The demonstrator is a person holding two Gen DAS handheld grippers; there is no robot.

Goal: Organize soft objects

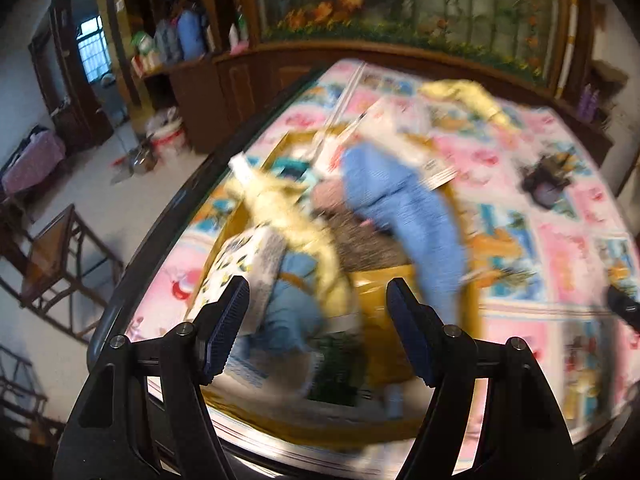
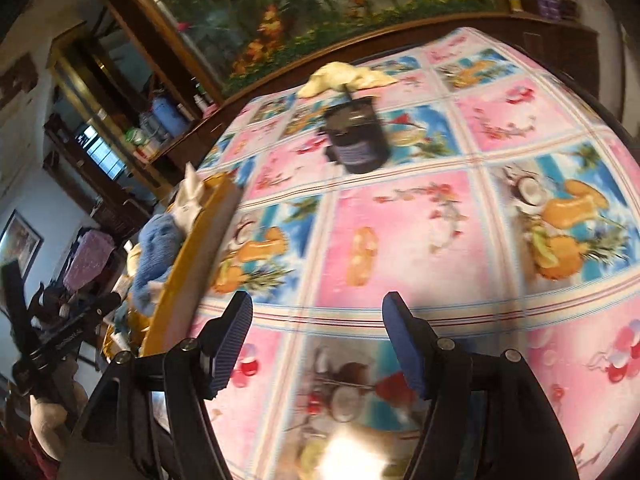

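Your left gripper (image 1: 316, 312) stood wide and empty above the yellow cardboard box (image 1: 384, 288). Contents: one nubby blue towel (image 1: 404, 208) draped over the rim, one pale yellow fluffy cloth (image 1: 288, 216), one grey knit. Your right gripper (image 2: 318, 320) stood wide, empty, over the glossy fruit-print tablecloth (image 2: 400, 220). On it: one dark pouch (image 2: 356, 136), one cream cloth (image 2: 340, 76).

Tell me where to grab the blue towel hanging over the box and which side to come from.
Grip the blue towel at its bunched upper fold, where it humps over the rim of the yellow box. Come from above with the open left gripper, jaws across the fold. The lower end hangs loose outside the box and would probably slip. Blur hides finer folds.
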